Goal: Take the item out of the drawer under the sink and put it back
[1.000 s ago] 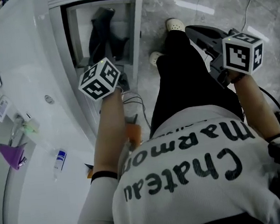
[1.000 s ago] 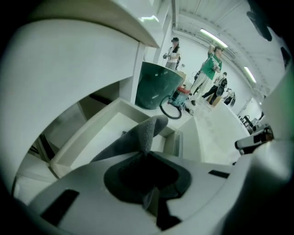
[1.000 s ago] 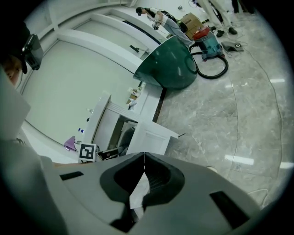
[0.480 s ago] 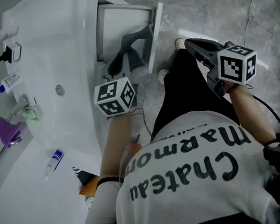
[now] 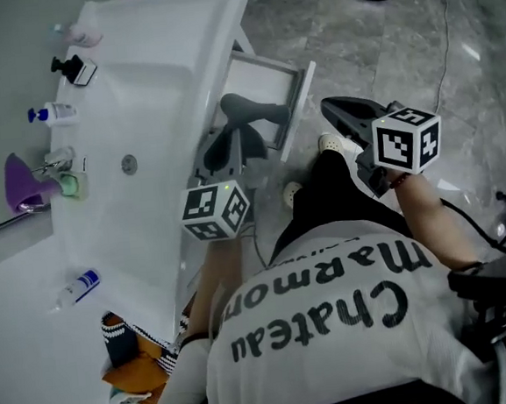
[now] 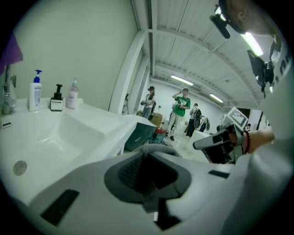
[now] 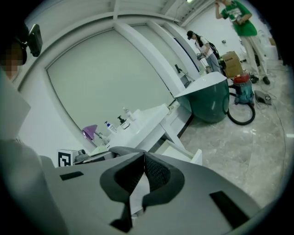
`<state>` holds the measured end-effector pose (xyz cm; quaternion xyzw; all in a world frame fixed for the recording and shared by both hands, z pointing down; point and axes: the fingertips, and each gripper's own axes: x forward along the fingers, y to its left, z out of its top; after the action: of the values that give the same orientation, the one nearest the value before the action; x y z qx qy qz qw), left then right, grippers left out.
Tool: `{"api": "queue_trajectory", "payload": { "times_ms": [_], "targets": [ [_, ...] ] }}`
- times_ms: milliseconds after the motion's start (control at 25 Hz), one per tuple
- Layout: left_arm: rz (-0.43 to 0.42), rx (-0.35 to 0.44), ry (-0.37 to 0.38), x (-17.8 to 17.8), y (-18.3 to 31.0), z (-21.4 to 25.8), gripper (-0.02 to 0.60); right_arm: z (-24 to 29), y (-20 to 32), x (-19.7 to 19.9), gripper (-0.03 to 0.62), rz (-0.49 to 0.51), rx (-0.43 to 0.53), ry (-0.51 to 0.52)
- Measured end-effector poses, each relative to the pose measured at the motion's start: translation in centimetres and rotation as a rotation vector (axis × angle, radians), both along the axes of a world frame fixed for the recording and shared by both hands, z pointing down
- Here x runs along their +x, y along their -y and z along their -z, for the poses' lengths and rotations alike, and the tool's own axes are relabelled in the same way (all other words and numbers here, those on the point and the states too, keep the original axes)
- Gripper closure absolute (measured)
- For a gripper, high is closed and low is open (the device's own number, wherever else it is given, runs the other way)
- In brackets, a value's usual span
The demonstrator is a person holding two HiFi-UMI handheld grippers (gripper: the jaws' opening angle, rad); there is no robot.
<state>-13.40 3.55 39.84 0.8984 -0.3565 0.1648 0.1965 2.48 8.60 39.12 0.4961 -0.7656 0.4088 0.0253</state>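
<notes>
The white drawer [image 5: 293,105] under the sink [image 5: 140,119] stands pulled open, and what shows of its inside is bare white. My left gripper [image 5: 263,112] hangs in front of the drawer's mouth, above the sink's edge [image 6: 59,137]. Its jaws [image 6: 147,153] are shut, with nothing visible between them. My right gripper [image 5: 328,106] is held up to the right of the drawer [image 7: 183,153], over the floor. Its pads [image 7: 144,156] meet with nothing between them. I can make out no item from the drawer in any view.
Pump bottles [image 5: 49,112], a purple cup [image 5: 21,182] by the tap and a tube [image 5: 77,287] sit on the sink top. Orange cloth [image 5: 135,365] lies below. A green tub [image 7: 211,98], a vacuum [image 7: 243,92] and people [image 6: 181,108] stand further off.
Both grippers have risen. The left one has come up out of the drawer. The head view has swung, so the sink top and drawer now lie further up the frame.
</notes>
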Motion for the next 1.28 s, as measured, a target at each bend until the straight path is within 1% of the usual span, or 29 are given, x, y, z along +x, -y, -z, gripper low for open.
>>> {"api": "queue_trajectory", "payload": {
  "times_ms": [280, 520, 680, 800, 920, 1040, 1160, 1280],
  "targets": [
    [0.031, 0.084, -0.128, -2.5, -1.2, 5.9, 0.551, 5.3, 0.8, -4.9, 0.583, 0.075, 0.106, -0.036],
    [0.046, 0.212, -0.216, -4.2, -2.4, 12.8, 0.551, 11.3, 1.4, -8.2, 0.583, 0.133, 0.23, -0.063],
    [0.072, 0.314, -0.225, -5.6, -3.5, 17.2, 0.551, 15.1, 1.2, -10.2, 0.583, 0.187, 0.312, -0.072],
    [0.092, 0.373, -0.228, -7.2, -3.7, 18.6, 0.551, 16.0, 1.4, -12.7, 0.583, 0.232, 0.358, -0.075],
    [0.098, 0.399, -0.232, -8.1, -4.3, 19.3, 0.551, 16.3, 0.7, -15.0, 0.583, 0.279, 0.373, -0.082],
    [0.117, 0.434, -0.229, -9.0, -4.8, 20.6, 0.551, 17.4, 0.1, -16.7, 0.583, 0.33, 0.41, -0.106],
    [0.131, 0.458, -0.229, -9.9, -5.3, 21.5, 0.551, 18.1, -0.4, -17.4, 0.583, 0.346, 0.433, -0.133],
    [0.148, 0.474, -0.234, -11.3, -4.8, 21.5, 0.551, 18.2, 0.3, -18.4, 0.583, 0.353, 0.44, -0.141]
  ]
}}
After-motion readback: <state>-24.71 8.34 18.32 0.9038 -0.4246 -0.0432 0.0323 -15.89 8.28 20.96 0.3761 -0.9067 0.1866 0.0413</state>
